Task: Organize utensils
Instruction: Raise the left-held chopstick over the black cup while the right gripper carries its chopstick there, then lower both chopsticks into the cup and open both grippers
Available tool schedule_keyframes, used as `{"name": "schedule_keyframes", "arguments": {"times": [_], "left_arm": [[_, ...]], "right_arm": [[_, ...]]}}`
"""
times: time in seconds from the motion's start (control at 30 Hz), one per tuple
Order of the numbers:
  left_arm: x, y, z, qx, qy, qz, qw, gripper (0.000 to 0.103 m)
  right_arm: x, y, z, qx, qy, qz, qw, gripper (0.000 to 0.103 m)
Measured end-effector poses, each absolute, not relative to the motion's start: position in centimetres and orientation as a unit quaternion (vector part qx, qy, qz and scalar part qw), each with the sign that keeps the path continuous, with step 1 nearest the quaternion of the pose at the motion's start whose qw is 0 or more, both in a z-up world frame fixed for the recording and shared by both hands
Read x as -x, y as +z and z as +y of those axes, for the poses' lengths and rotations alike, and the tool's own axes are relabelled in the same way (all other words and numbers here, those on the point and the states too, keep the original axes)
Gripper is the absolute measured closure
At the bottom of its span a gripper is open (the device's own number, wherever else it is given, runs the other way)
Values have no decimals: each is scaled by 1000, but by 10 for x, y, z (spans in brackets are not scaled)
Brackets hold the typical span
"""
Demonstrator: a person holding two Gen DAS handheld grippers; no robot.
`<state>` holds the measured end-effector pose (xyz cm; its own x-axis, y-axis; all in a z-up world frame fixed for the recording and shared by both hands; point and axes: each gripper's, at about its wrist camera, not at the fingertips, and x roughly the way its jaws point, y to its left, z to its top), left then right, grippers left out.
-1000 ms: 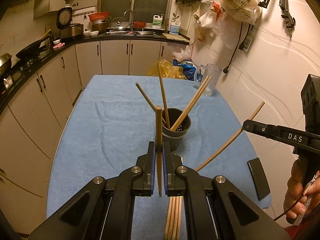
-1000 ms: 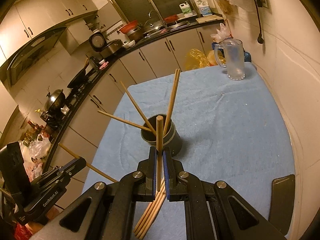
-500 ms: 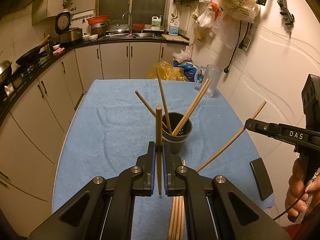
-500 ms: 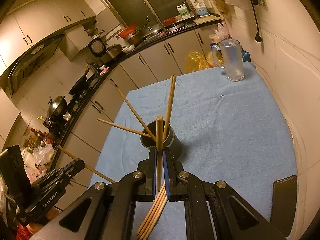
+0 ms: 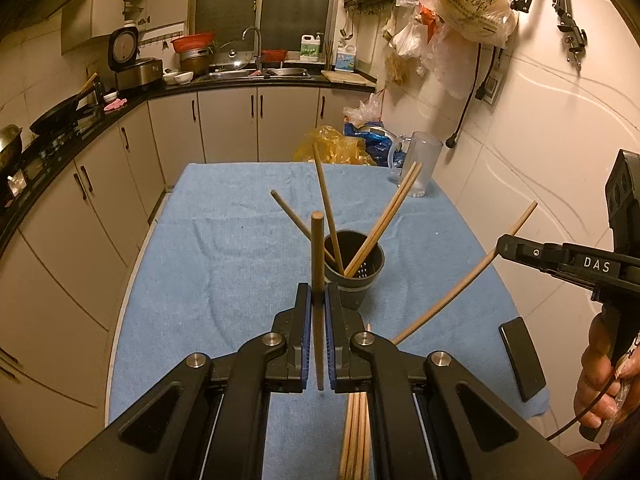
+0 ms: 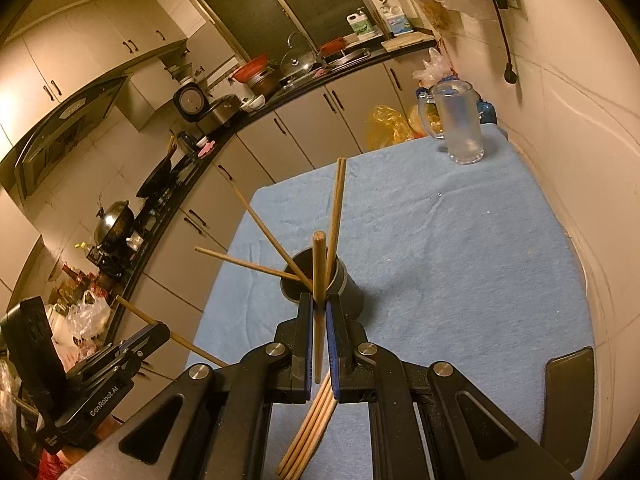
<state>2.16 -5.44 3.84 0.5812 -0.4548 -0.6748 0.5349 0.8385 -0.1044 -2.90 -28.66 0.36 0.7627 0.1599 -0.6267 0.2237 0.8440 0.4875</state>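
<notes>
Both jaws clamped on one upright wooden chopstick each, left gripper (image 5: 318, 312) and right gripper (image 6: 319, 316); dark cylindrical holder (image 5: 354, 270) stands on blue-towelled counter (image 5: 224, 248) just beyond, nearer left.

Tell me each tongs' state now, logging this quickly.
Left tongs: closed on a chopstick.
Right tongs: closed on another chopstick.

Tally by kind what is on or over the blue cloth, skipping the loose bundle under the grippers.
Holder: 1
Chopsticks standing inside: 4
Chopsticks held: 2, one in left gripper, one in right gripper
Glass mug: 1
Black slab: 1
Total: 9
</notes>
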Motion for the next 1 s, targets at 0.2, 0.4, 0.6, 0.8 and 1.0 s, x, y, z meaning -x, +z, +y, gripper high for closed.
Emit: {"name": "schedule_keyframes", "arguments": {"times": [0.2,0.4,0.6,0.8,1.0], "left_arm": [[-25,54,-55,-51,-283,350,891,97],[-31,80,-60,-46,-293,330,896,97],[-44,102,-67,-36,-303,316,899,97],[-64,121,-84,-36,-312,301,901,97],[-90,120,-101,-23,-307,308,900,97]], "right_arm": [[31,15,-296,-290,-20,330,898,97],[29,24,-304,-299,-18,320,899,96],[22,40,-308,-293,-19,308,905,96],[6,64,-312,-283,-18,287,915,97],[-18,78,-313,-261,-26,280,923,96]]}}
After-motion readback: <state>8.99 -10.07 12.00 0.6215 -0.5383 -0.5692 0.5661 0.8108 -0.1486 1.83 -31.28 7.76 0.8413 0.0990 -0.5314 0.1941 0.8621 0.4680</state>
